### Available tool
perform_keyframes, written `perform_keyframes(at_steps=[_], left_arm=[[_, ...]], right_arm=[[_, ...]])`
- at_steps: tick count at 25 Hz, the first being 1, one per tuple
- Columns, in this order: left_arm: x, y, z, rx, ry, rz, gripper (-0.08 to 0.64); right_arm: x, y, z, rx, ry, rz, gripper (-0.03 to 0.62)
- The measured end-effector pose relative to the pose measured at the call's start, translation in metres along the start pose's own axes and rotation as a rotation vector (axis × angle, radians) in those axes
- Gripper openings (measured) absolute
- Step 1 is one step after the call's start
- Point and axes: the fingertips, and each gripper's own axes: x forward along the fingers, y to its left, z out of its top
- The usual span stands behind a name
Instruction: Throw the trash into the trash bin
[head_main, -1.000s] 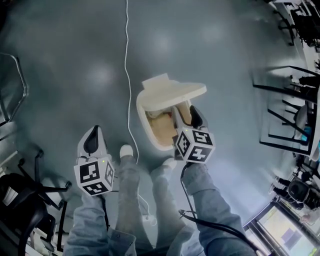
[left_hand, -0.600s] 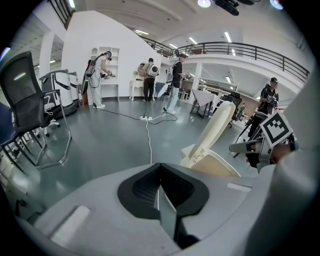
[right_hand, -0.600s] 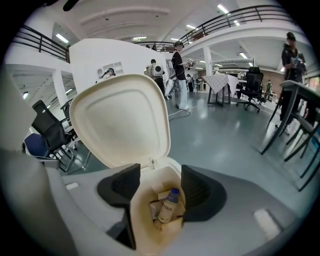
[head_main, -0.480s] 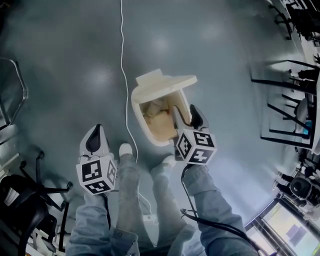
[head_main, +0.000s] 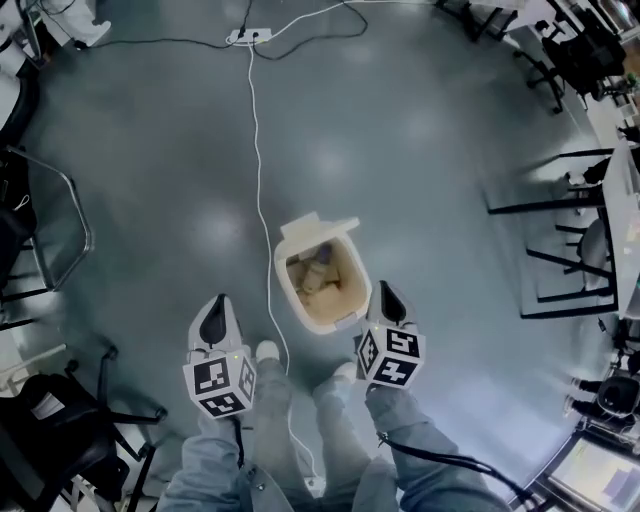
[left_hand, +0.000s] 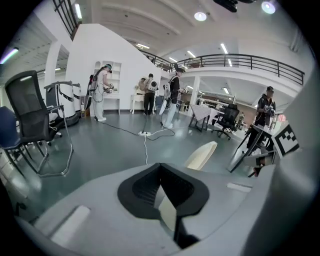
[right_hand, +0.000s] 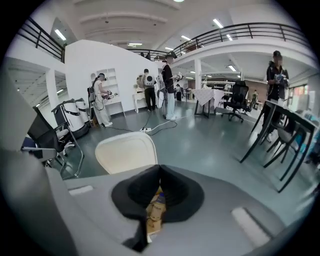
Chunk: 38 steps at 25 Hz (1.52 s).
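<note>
1. Left gripper (head_main: 219, 303): jaws pinched together, nothing in them.
2. Right gripper (head_main: 388, 294): jaws just closed up, empty too, sitting just beside the trash bin (head_main: 338, 322).
3. Trash (head_main: 313, 279) is inside the bin, lid (head_main: 318, 228) flipped open.

Trash bin (head_main: 283, 285) contents too small to tell, perhaps paper scraps, sleeves (head_main: 205, 478) cut off at bottom edge

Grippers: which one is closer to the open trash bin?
The right gripper, its tip just beside the trash bin rim; its jaws have just closed on nothing. The left gripper is farther off, past the white cable.
</note>
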Motion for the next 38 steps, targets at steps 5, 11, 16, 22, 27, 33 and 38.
perform_keyframes(at_steps=[5,11,16,22,27,33,38], left_arm=[[-0.049,-0.029,0.063,-0.011,-0.065,-0.039,0.009],[-0.128,-0.049,0.128,-0.02,-0.131,-0.062,0.009],[-0.185,-0.055,0.187,-0.005,-0.233,-0.052,0.009],[-0.227,-0.056,0.24,0.016,-0.344,-0.046,0.009],[-0.235,-0.046,0.244,-0.004,-0.345,-0.027,0.009],[-0.229,-0.055,0.248,-0.003,-0.352,-0.039,0.009],[-0.226,-0.062,0.24,-0.003,-0.34,-0.062,0.009]], right_arm=[[-0.067,0.014,0.045,-0.023,-0.036,0.062,0.003],[-0.158,0.007,0.116,-0.01,-0.146,0.083,0.003],[-0.223,-0.002,0.182,-0.075,-0.283,0.095,0.003],[-0.277,-0.052,0.21,-0.065,-0.36,-0.001,0.003],[-0.294,-0.078,0.205,0.003,-0.369,-0.048,0.003],[-0.302,-0.091,0.209,0.021,-0.393,-0.064,0.003],[-0.306,-0.09,0.202,-0.015,-0.373,-0.077,0.003]])
